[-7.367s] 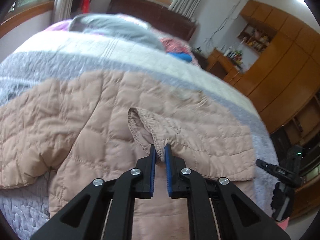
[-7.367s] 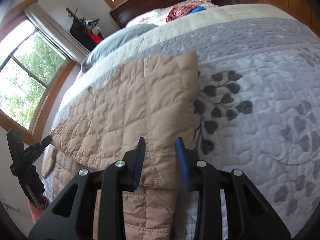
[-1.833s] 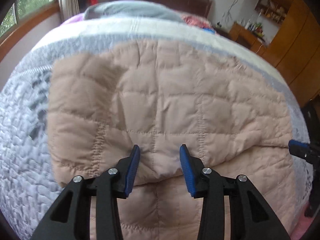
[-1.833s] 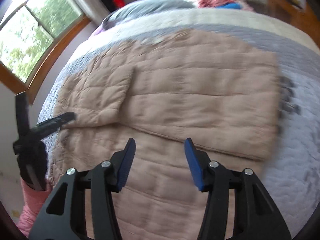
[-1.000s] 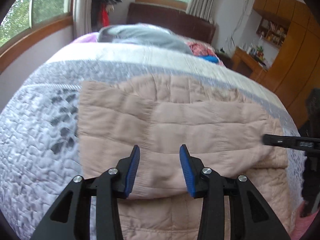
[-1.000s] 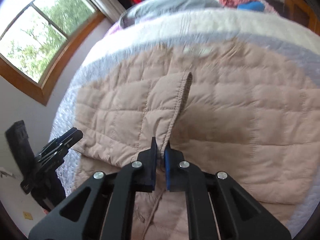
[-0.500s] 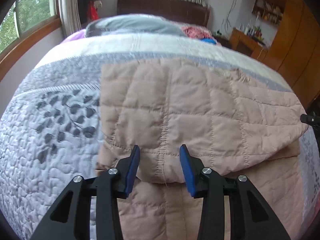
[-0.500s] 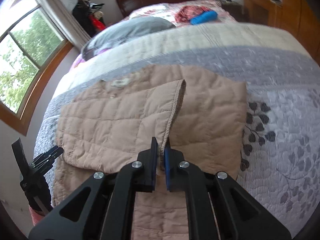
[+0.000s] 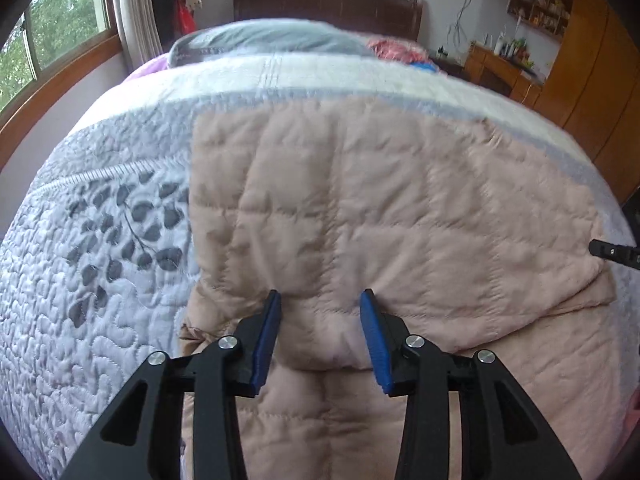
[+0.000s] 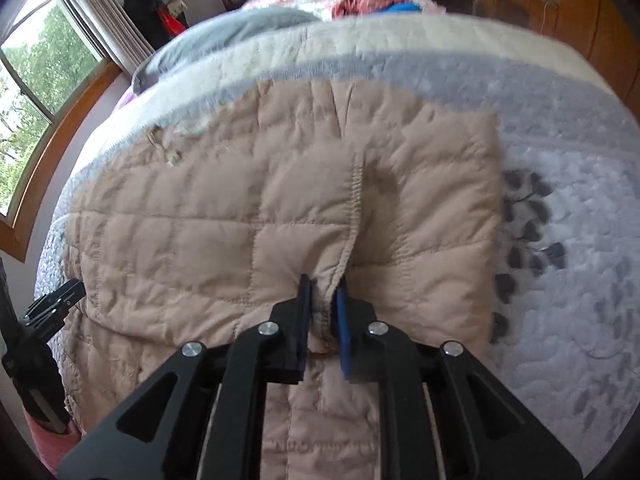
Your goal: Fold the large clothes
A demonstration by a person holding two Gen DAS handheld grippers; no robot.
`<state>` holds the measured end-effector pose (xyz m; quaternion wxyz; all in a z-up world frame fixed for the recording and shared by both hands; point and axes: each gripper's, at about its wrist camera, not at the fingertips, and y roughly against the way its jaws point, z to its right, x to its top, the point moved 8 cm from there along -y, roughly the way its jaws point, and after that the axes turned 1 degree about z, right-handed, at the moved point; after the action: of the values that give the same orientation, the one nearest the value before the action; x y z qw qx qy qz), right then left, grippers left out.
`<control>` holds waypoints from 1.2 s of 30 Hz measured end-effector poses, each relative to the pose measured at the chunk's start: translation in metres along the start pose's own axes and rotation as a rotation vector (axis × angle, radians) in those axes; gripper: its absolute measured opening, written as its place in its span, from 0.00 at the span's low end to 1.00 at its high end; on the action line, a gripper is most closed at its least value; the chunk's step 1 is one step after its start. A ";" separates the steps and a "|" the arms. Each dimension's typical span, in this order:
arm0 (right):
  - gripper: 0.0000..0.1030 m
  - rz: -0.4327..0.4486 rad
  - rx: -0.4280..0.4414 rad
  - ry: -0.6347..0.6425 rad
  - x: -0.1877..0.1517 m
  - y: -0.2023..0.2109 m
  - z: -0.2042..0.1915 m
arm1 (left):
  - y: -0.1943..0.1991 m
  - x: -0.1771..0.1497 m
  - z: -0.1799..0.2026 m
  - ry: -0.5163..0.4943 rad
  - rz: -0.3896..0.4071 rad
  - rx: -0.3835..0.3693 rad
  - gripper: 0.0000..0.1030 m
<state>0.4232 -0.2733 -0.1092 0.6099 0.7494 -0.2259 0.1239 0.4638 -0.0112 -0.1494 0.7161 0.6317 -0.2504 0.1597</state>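
- Right claw (image 10: 323, 288) has its blue pads just parting, with the stitched cuff edge of the quilted jacket (image 10: 224, 236) between them; the fabric fills the narrow gap and the pads still appear to touch it.
- Left claw (image 9: 318, 300) stands released, its jaws well apart, poised over the rounded edge of the jacket's folded layer; the pads press on nothing.
- That beige-pink jacket lies spread on the bed (image 9: 92, 320), across a grey-white quilt with a dark leaf pattern (image 9: 132, 232).
- In the right wrist view, a sleeve panel lies folded over the jacket's body, its seamed edge running from the claw up toward the collar area.
- In the left wrist view, the upper folded layer ends in a soft edge right at the claw, and a lower layer of the jacket runs on beneath it toward the camera.
- At the far end of the bed sit a grey pillow (image 9: 272, 40), a reddish patterned cloth (image 9: 394, 50) and something blue, in front of a dark wooden headboard (image 9: 328, 4).
- Windows (image 9: 52, 28) with wooden frames line the left wall; wooden cabinets (image 9: 592, 60) stand at the right.
- Each view shows the tip of the other claw at its margin, beside the jacket's edge.
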 end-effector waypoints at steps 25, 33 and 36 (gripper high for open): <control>0.13 -0.133 0.031 0.080 0.011 -0.074 -0.076 | -0.058 0.035 0.072 -0.049 -0.064 -0.060 0.40; 0.17 -0.035 0.099 0.127 -0.003 -0.019 -0.089 | -0.001 0.020 0.067 -0.042 0.034 -0.035 0.40; 0.17 -0.057 0.110 0.139 -0.015 -0.018 -0.096 | 0.007 0.009 0.066 -0.058 0.043 -0.020 0.40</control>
<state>0.4275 -0.1742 -0.1101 0.5853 0.7774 -0.1546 0.1707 0.4569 -0.0761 -0.1337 0.7114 0.6231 -0.2862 0.1542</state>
